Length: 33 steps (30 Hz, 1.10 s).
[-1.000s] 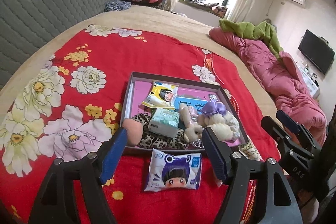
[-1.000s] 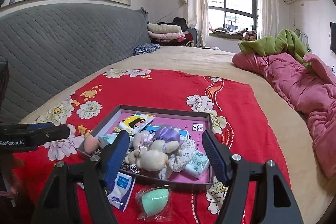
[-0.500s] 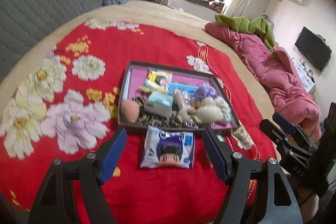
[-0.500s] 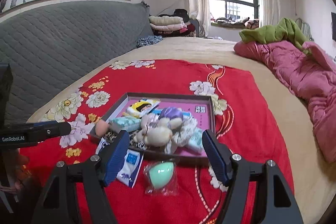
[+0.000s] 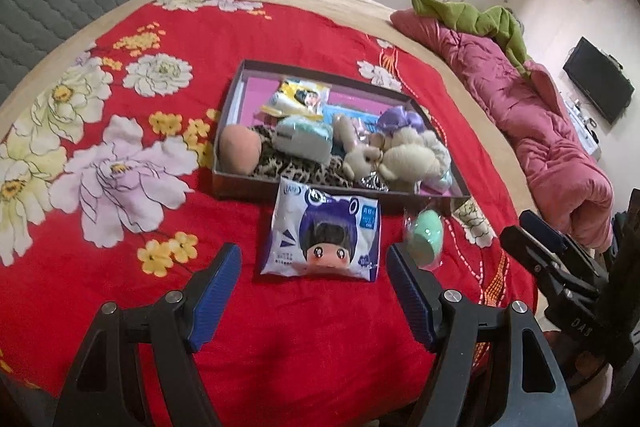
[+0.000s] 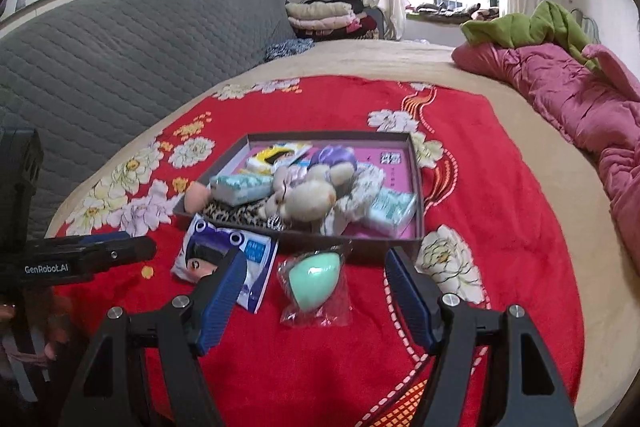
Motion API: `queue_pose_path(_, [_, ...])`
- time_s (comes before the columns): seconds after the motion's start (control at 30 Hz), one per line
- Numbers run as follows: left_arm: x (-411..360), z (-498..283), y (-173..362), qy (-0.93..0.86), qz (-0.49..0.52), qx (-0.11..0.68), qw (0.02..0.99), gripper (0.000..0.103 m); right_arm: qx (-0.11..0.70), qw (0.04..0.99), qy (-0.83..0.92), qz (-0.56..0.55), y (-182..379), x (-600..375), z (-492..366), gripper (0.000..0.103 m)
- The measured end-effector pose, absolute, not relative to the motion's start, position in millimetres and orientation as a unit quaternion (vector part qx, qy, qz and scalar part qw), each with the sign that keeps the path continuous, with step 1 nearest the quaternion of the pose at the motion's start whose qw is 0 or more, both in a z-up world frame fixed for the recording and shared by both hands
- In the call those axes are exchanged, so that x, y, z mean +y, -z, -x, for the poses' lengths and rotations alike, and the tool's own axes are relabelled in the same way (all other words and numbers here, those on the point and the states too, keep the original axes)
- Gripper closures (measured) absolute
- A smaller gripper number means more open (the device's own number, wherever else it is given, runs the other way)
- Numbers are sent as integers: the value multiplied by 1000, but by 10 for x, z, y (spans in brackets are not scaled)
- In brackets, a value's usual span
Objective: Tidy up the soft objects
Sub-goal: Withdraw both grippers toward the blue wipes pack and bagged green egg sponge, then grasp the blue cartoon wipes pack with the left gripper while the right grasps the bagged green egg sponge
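Observation:
A shallow brown tray [image 5: 236, 89] [image 6: 416, 183] with a pink floor lies on the red flowered blanket, holding a plush toy [image 5: 404, 157] [image 6: 308, 195], tissue packs, a peach sponge [image 5: 239, 149] and leopard cloth. In front of it lie a white and purple tissue pack [image 5: 324, 237] [image 6: 224, 249] and a mint sponge in clear wrap [image 5: 426, 233] [image 6: 316, 277]. My left gripper [image 5: 314, 277] is open, just short of the tissue pack. My right gripper [image 6: 312, 283] is open with the mint sponge lying between its fingers, untouched.
A grey quilted headboard [image 6: 132, 47] runs along the left. A pink quilt [image 6: 572, 99] with a green cloth lies at the right of the bed. Folded bedding [image 6: 320, 15] is stacked at the back. The right gripper shows at the right edge of the left wrist view.
Both grippers have come down and tilted toward the blanket. The tissue pack and mint sponge now sit higher between the fingers. Nothing was taken hold of.

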State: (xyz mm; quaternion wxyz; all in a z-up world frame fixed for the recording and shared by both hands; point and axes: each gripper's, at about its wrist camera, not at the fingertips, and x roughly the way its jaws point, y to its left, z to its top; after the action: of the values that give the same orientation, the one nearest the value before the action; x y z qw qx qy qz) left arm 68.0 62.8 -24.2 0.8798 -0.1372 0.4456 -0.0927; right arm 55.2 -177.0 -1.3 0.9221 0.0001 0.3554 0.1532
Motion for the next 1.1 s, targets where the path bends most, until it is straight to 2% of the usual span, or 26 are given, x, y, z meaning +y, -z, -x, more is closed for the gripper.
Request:
queue_pose_path(0.7, [593,-1101,782,98,173,495,846,27,408,898,-165,8,716,-1675,-854,32])
queue_pose_path(1.1, [416,-1300,970,103,144,504,845,27,416,891,-182,-15,933,-1624,-1128,32])
